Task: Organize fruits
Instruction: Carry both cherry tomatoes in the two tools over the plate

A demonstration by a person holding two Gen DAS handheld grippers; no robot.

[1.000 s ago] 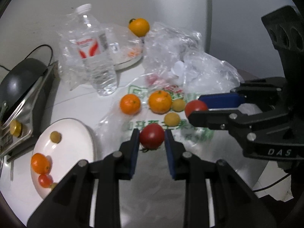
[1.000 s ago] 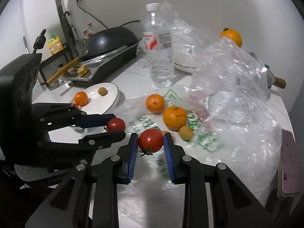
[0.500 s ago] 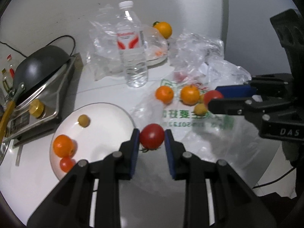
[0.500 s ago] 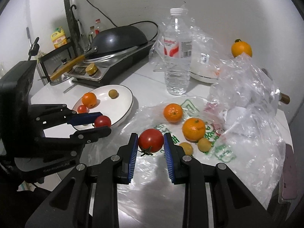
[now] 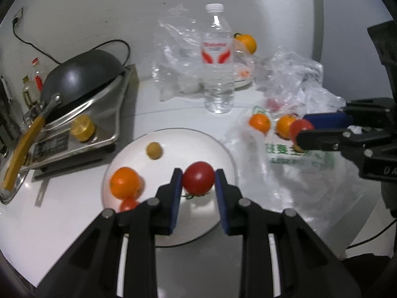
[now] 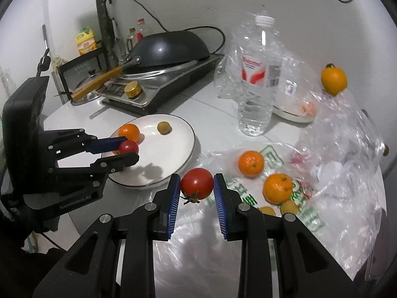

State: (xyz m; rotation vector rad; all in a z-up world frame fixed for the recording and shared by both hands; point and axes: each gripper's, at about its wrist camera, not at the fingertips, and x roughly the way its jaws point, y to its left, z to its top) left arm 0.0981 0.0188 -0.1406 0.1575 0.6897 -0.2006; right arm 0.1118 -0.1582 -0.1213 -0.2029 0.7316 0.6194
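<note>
Two tomatoes are held, one in each set of tongs. The left tongs [image 5: 198, 181] are closed on a smooth red tomato [image 5: 198, 177] above the near half of the white plate [image 5: 178, 139]; the right tongs [image 6: 196, 186] clamp a second red tomato [image 6: 196, 183], its dry green stalk hanging underneath, just off the plate's rim [image 6: 192, 146] over the clear plastic bag [image 6: 248, 223].

Only the left wrist view shows a small red fruit [image 5: 128, 204] tucked at the plate's near edge beneath an orange [image 5: 125, 182]. Only the right wrist view shows two small yellowish fruits [image 6: 289, 206] on the bag, close beside an orange [image 6: 278, 188], and the bottles and yellow carton on a rack at the table's far left corner.

Bare plate remains around the left tomato, between the orange and the far olive-coloured fruit [image 5: 153, 150]. A water bottle [image 5: 218, 64] stands behind, and a black wok on a stove [image 5: 79, 79] fills the table's left edge.
</note>
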